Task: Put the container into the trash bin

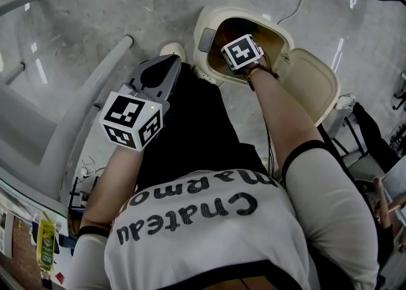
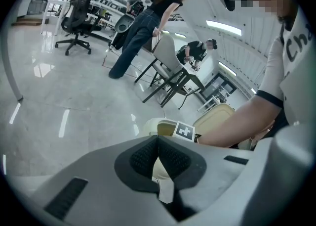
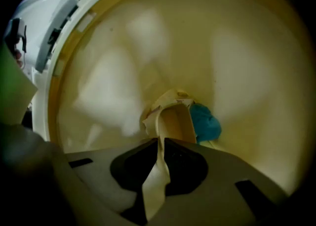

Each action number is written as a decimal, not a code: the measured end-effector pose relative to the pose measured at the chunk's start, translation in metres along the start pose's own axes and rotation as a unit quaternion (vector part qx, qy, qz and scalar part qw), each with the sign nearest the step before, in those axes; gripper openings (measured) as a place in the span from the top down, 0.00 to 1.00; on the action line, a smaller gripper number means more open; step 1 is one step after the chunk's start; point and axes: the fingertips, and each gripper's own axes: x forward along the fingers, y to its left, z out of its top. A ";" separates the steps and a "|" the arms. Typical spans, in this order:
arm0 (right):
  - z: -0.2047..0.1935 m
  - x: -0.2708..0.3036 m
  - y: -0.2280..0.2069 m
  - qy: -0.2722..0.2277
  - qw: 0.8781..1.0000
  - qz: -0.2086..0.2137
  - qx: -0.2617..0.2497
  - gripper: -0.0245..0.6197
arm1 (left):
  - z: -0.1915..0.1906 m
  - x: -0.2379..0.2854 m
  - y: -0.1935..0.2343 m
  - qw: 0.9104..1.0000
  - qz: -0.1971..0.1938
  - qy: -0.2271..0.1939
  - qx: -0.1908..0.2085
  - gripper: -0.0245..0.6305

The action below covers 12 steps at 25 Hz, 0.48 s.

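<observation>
Cream, thin and light is how I judge the container (image 3: pixel 173 116). Its wall looks like soft card or flimsy plastic, and it creases where I squeeze it. My right gripper (image 3: pixel 161 143) is closed on one edge of that wall, which is pressed flat between the fingers (image 3: pixel 185 163). The container sits well down inside the trash bin (image 3: pixel 237 47), just beside a blue scrap (image 3: pixel 205 121) at the bottom. I cannot tell whether it already touches the bottom.

From the head view, the same gripper (image 1: pixel 241 54) reaches into the bin's open mouth (image 1: pixel 209 22), with the lid (image 1: pixel 314 85) flipped back to the side.

An edge pinch should be enough for something this light. Gripping across the body would only crush it. I expect it to fall free once the fingers part, though a soft wall might cling to a pad.

My left gripper (image 2: pixel 158 141) has its fingers together on nothing. It is held above the floor (image 1: pixel 95 3), near the bin.
</observation>
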 end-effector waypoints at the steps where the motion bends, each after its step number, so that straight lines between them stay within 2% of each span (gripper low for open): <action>1: -0.002 -0.004 -0.001 -0.003 1.000 0.001 0.015 0.91 | 0.002 -0.002 -0.003 1.000 0.000 -0.002 0.000 0.93; 8: 0.002 -0.071 0.001 -0.061 0.993 -0.010 0.096 0.91 | 0.026 -0.030 -0.045 1.000 -0.002 -0.020 0.005 0.93; 12: 0.001 -0.144 0.028 -0.129 0.981 0.011 0.148 0.91 | 0.048 -0.065 -0.084 0.999 0.001 -0.037 0.009 0.93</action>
